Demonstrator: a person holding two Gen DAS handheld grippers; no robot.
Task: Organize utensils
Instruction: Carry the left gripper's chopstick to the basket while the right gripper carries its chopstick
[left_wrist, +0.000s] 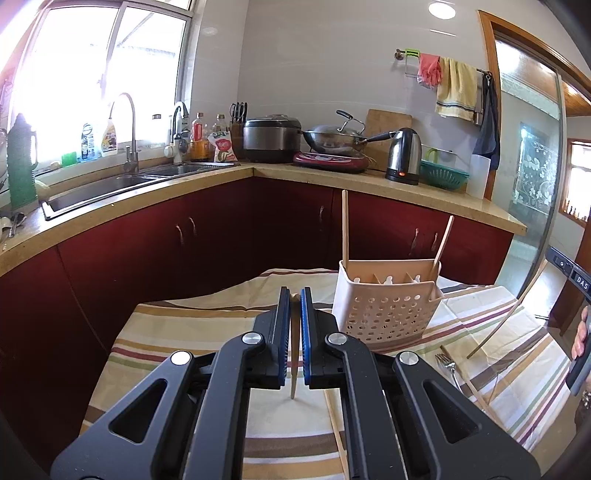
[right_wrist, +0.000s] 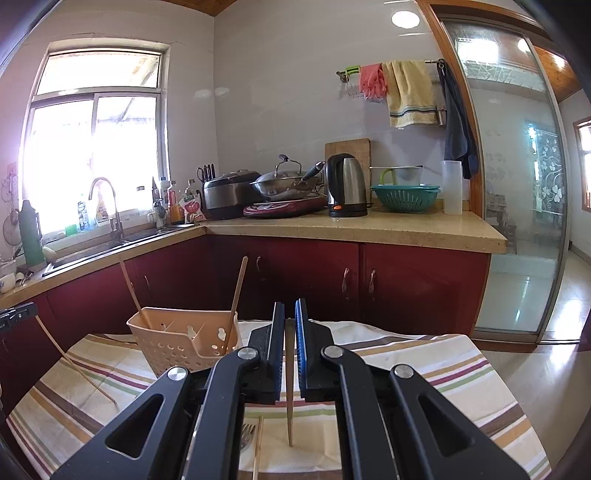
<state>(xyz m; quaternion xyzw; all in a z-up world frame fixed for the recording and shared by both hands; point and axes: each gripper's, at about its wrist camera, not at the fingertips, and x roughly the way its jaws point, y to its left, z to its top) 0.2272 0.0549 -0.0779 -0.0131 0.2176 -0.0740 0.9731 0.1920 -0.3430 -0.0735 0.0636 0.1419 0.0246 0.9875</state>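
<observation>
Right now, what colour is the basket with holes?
The basket is pale peach-beige, clearest in the left wrist view.

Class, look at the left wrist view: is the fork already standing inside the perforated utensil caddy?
No. The fork lies flat on the striped tablecloth beside the utensil caddy, which holds only chopsticks.

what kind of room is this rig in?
A home kitchen, most likely: a sink with a faucet under the window, a rice cooker and wok on the counter, and an electric kettle beside a green colander.
</observation>
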